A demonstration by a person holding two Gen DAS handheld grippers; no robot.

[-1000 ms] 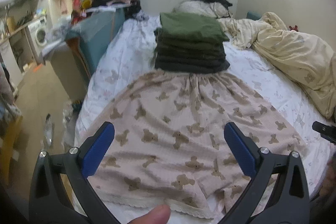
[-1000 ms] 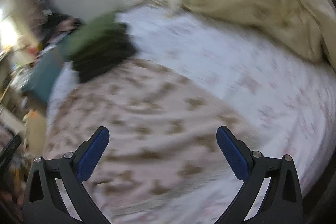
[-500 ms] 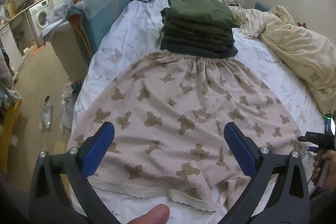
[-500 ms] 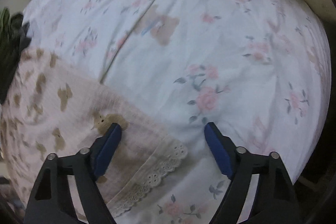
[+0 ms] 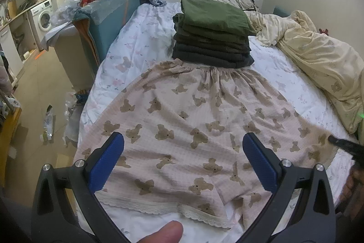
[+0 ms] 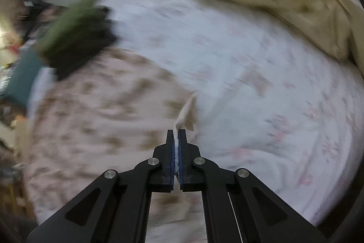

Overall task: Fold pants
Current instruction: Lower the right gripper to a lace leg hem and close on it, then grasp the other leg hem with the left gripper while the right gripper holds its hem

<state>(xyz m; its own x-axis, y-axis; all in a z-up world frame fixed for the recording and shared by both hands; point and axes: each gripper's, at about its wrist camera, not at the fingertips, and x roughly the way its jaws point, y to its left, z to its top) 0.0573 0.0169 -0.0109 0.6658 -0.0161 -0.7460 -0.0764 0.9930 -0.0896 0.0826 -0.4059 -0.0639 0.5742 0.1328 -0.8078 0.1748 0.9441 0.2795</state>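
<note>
The pants (image 5: pixel 195 129) lie spread flat on the bed (image 5: pixel 141 49), waistband at the far end touching the foot of a stack (image 5: pixel 211 38) of folded dark and green clothes, lace-trimmed leg hems at the near end close to the bed's near edge, so their long axis runs straight away from the left gripper (image 5: pixel 182 161). That gripper hovers over the near left leg with its fingers (image 5: pixel 107 161) spread wide and holding nothing. The right gripper (image 6: pixel 176 140) has its fingers pinched together on the outer hem corner of the right leg, a strip of pale lace trim showing between the pads; in the left view its dark tip sits at the pants' right edge. The right view is blurred, so how far the corner is lifted off the sheet I cannot tell. The fold most likely turns on carrying this right side across toward the left, over the centre seam; the right gripper is the one already attached, and the left is nearer the left hem. To the left the pants' edge lies right at the side of the bed, with the floor below, so there is little margin there. To the right, bare sheet separates the pants from a rumpled yellow duvet (image 5: pixel 318 56), giving free room. The stack crowds the waistband and could be nudged
</note>
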